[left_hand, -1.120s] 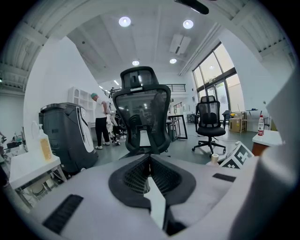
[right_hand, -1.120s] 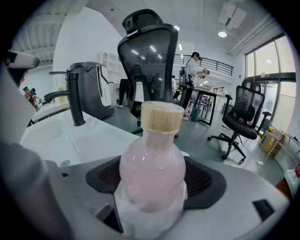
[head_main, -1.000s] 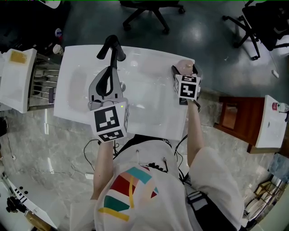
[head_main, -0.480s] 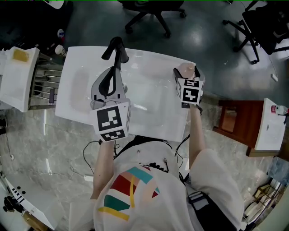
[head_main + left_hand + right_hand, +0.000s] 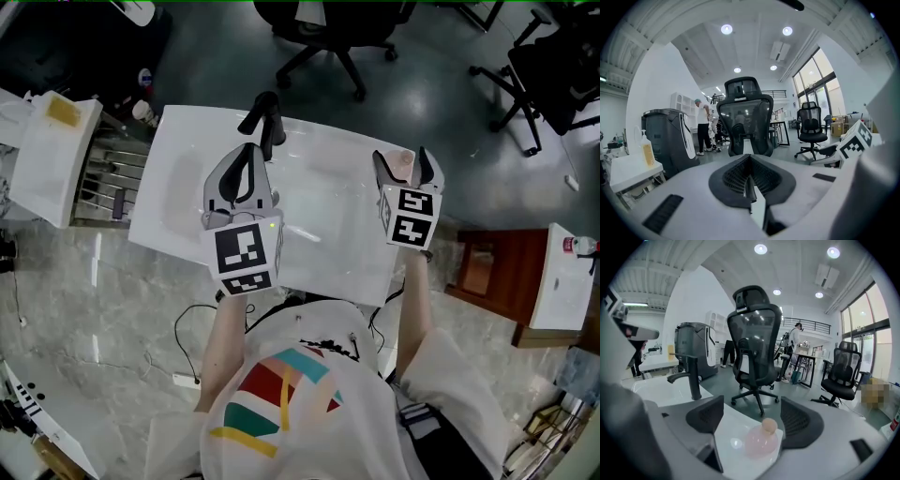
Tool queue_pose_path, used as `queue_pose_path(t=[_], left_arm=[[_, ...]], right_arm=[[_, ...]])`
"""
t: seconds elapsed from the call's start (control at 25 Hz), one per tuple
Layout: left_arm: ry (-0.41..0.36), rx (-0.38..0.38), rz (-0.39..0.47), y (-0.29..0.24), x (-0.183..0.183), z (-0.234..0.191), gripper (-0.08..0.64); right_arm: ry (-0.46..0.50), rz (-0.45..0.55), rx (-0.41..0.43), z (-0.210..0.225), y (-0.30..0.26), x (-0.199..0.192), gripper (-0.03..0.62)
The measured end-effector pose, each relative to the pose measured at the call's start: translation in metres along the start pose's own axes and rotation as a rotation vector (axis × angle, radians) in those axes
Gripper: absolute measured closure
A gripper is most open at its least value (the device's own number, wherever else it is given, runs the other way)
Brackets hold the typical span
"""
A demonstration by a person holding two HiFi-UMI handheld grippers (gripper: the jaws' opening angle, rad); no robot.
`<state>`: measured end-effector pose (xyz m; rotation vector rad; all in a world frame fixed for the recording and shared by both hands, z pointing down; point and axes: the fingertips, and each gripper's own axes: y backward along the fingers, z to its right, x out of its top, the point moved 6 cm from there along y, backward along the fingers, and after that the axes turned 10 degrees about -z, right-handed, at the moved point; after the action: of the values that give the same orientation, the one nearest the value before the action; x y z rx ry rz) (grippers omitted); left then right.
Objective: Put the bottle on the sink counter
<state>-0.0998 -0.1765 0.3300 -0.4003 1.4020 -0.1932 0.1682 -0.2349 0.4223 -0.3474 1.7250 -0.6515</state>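
Your left tool [image 5: 750,183] is clenched on nothing above the white counter [image 5: 309,234]. The black faucet [image 5: 262,114] stands at 12 o'clock. At 2 o'clock your right tool [image 5: 753,417] is spread wide around the upright pink bottle [image 5: 761,440], which rests on the counter. The placing looks done, with only pulling back left. An office chair [image 5: 328,28] stands on the dark floor beyond.

No word, number or brand can be read in any view. The only print is the black-and-white square patterns, without letters, on the marker cube [image 5: 246,258] of the left gripper [image 5: 246,157] and on the right gripper's [image 5: 403,161] cube [image 5: 411,216]. At 3 o'clock, a small bottle's [image 5: 574,246] red label is too small to read.
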Motion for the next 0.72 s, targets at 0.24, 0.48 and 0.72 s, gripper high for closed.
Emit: queue_pose_path(t=[0.24,0.48,0.72], left_arm=[[0.025,0.041,0.045,0.015,0.011,-0.014,0.541],[0.032,0.095,0.068,0.036,0.015,-0.032,0.541],[0.120,0.133,0.111,0.069,0.015,-0.054,0.541]], right_arm=[[0.048,0.146,0.101,-0.040,0.037,0.057,0.209],[0.067,0.297,0.216,-0.091,0.068,0.100,0.209],[0.115,0.359,0.381,-0.145,0.093,0.121,0.216]])
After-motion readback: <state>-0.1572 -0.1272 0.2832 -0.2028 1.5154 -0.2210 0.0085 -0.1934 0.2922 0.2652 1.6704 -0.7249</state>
